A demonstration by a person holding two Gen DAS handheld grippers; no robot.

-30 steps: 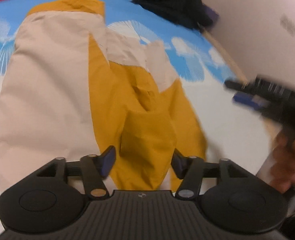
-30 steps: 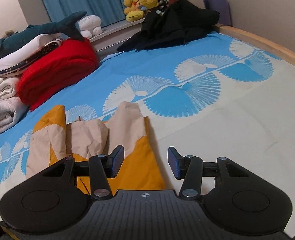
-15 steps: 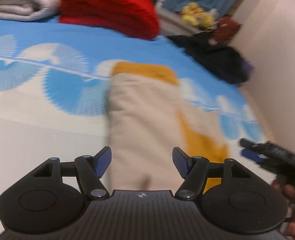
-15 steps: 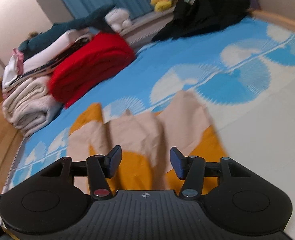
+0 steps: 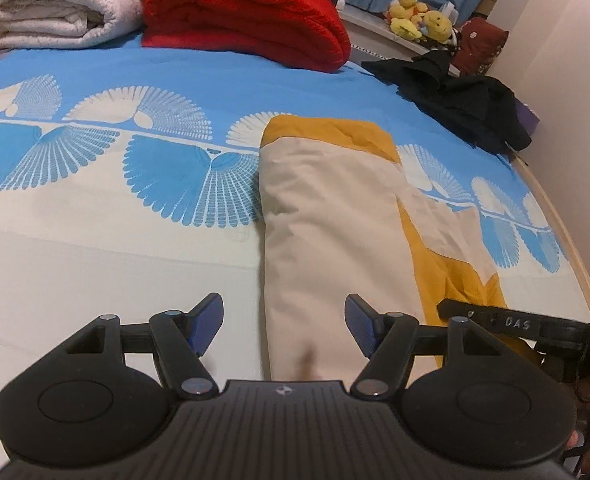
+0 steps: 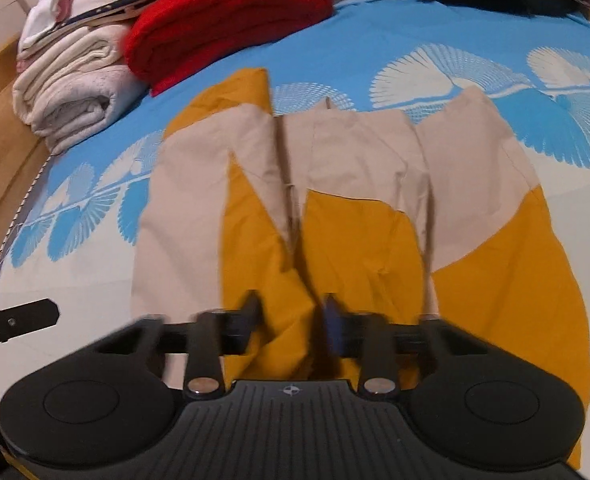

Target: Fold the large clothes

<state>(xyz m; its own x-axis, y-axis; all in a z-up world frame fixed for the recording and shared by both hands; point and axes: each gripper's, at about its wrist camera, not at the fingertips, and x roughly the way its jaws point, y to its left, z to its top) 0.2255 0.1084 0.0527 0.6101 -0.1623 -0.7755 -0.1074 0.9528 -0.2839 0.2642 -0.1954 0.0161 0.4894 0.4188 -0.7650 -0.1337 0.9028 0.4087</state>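
Mustard-yellow and beige cotton, thin and creased — our large two-tone garment point(image 6: 335, 200) lies partly folded on the bed's blue-and-cream fan-print sheet point(image 5: 115, 184), panels turned inward so it narrows into a long strip. Our right gripper point(image 6: 291, 324) has just been closing, its jaws pinching a raised yellow fold at the near hem, likely to carry it over. Our left gripper point(image 5: 283, 324) hovers at the beige edge, jaws spread, nothing held. Beyond sit a plush red folded blanket point(image 5: 247, 12) and black clothes point(image 5: 463, 104).
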